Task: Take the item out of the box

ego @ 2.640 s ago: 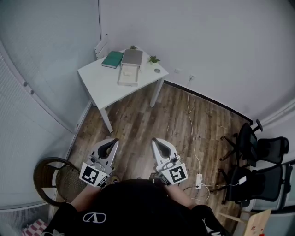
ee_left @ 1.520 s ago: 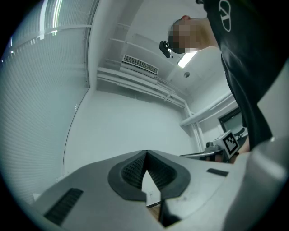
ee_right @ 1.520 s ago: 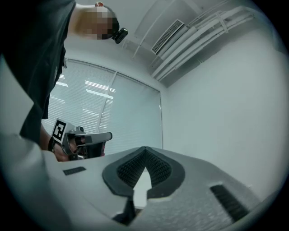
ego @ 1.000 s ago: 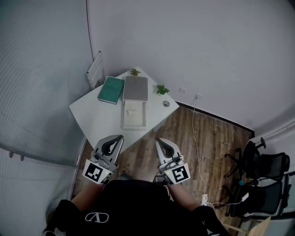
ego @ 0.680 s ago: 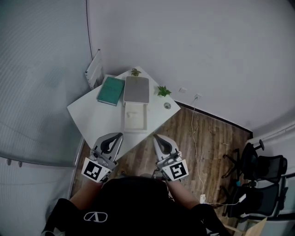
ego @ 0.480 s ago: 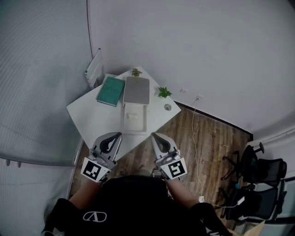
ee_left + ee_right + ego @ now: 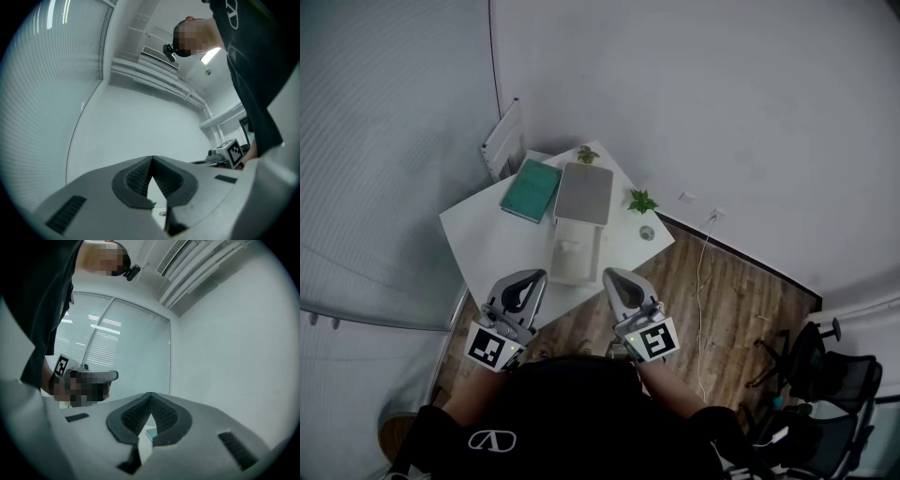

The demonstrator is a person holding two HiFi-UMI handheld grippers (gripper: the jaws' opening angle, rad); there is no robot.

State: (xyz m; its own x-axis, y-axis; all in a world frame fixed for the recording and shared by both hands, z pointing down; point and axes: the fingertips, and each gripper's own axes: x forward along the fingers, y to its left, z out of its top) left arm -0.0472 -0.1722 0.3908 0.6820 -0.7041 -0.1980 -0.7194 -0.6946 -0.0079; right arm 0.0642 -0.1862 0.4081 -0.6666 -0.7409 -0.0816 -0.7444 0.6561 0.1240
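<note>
An open cream box (image 7: 575, 253) lies on the white table (image 7: 483, 248), with a pale item inside that is too small to make out. A flat grey lid or panel (image 7: 584, 193) touches its far end. My left gripper (image 7: 526, 277) hovers at the table's near edge, left of the box, and is shut and empty. To the right of the box's near end, my right gripper (image 7: 610, 276) is also shut on nothing. In the left gripper view the tips of the left gripper (image 7: 152, 158) meet; those of the right gripper (image 7: 150, 394) meet too.
A green book (image 7: 532, 190), two small plants (image 7: 587, 154) (image 7: 642, 201) and a small round object (image 7: 648, 232) share the table. A white slatted panel (image 7: 503, 141) leans in the corner. A cable (image 7: 705, 262) runs across the wooden floor; office chairs (image 7: 825, 375) stand at right.
The person has walked up to the table, which now looks larger and nearer. Both shut grippers have come from over the floor to the table's near edge, beside the box.
</note>
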